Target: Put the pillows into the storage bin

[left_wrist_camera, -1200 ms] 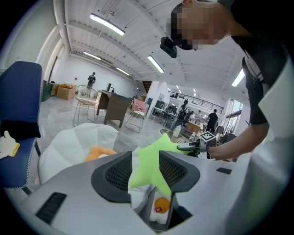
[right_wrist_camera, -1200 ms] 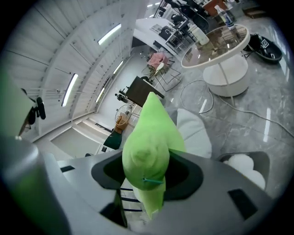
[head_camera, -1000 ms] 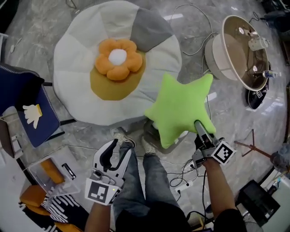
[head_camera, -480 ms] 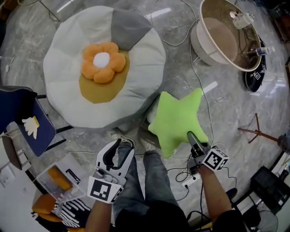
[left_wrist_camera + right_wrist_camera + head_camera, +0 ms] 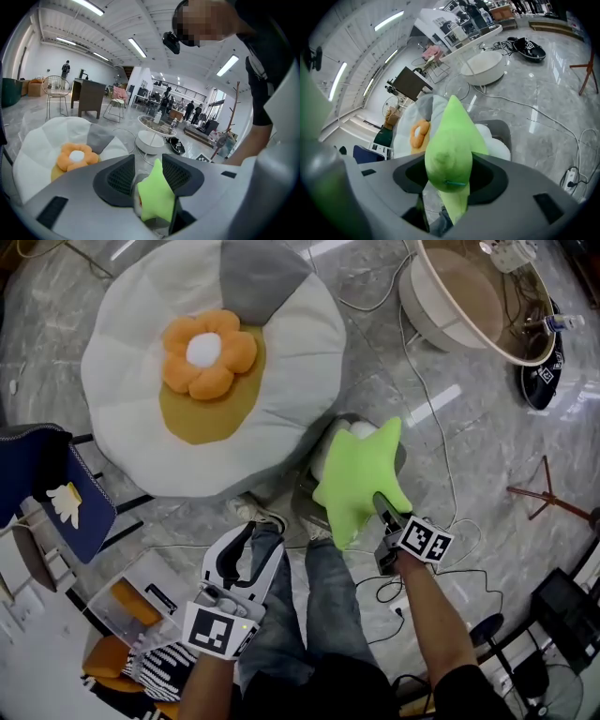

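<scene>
**Star pillow held over the storage bin**

Nearest me, my left gripper [image 5: 261, 538] hangs over the person's knee with its jaws apart and nothing between them. To its right, my right gripper [image 5: 382, 507] is clamped on one arm of the green star pillow [image 5: 356, 482], pointing steeply down. The pillow hangs over the open mouth of the grey storage bin [image 5: 502, 126]. A white pillow [image 5: 498, 149] already lies in the bin, and I cannot tell whether the star touches it. The bin stands on the marble floor [image 5: 469, 456], just beside the near edge of the big white beanbag [image 5: 281, 362]. An orange flower cushion [image 5: 208, 352] sits on the beanbag, and a round table [image 5: 473, 306] stands farther off.
</scene>
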